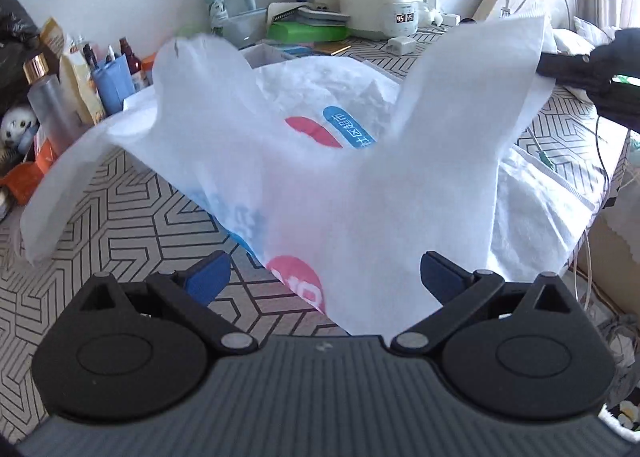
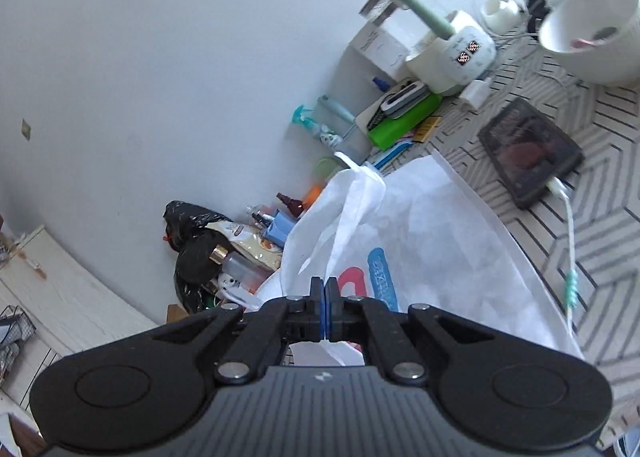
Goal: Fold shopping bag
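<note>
A white shopping bag (image 1: 320, 177) with red and blue print hangs lifted over the patterned table, its two handles raised. My left gripper (image 1: 324, 277) is open, its blue fingers spread wide, and a fold of the bag droops between them. My right gripper (image 2: 324, 297) is shut on the bag (image 2: 420, 241), pinching a handle strip. In the left wrist view the right gripper shows as a dark shape at the right edge, at the bag's right handle (image 1: 500, 69).
The table (image 1: 120, 225) has a geometric-patterned cloth. Bottles, a blue cup (image 1: 114, 83), a green box (image 1: 306, 32) and a white appliance (image 1: 380, 13) crowd the far edge by the wall. A black tablet (image 2: 530, 151) with a cable and a white bowl (image 2: 592, 33) lie to the right.
</note>
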Tool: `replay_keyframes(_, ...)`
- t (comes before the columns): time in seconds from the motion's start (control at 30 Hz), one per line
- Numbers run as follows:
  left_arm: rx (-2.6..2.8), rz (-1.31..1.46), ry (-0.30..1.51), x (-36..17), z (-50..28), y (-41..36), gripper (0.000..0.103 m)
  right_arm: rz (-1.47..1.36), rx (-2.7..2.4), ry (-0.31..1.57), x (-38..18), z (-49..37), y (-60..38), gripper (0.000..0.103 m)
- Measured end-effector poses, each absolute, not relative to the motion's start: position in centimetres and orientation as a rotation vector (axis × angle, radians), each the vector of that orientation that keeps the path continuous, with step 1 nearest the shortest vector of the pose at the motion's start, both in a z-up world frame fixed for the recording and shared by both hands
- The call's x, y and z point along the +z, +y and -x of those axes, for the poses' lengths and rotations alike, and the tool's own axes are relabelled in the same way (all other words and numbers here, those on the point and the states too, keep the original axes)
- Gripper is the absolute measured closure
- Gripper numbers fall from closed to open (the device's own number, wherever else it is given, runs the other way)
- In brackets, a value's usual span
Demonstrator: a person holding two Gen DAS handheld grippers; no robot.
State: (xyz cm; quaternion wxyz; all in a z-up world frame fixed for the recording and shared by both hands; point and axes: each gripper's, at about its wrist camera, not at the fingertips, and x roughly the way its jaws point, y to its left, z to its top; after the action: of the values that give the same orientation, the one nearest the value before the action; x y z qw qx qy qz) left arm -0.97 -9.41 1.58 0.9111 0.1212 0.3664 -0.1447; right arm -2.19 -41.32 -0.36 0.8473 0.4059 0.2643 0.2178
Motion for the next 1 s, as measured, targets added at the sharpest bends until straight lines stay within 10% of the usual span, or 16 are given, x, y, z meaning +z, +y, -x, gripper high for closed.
replay_keyframes(1.0,-0.400,-0.469,0.761,-1.6,5.4,-16.5,0.000,-0.737,0.270,0.714,-6.9,2.1,-40.9,0.099)
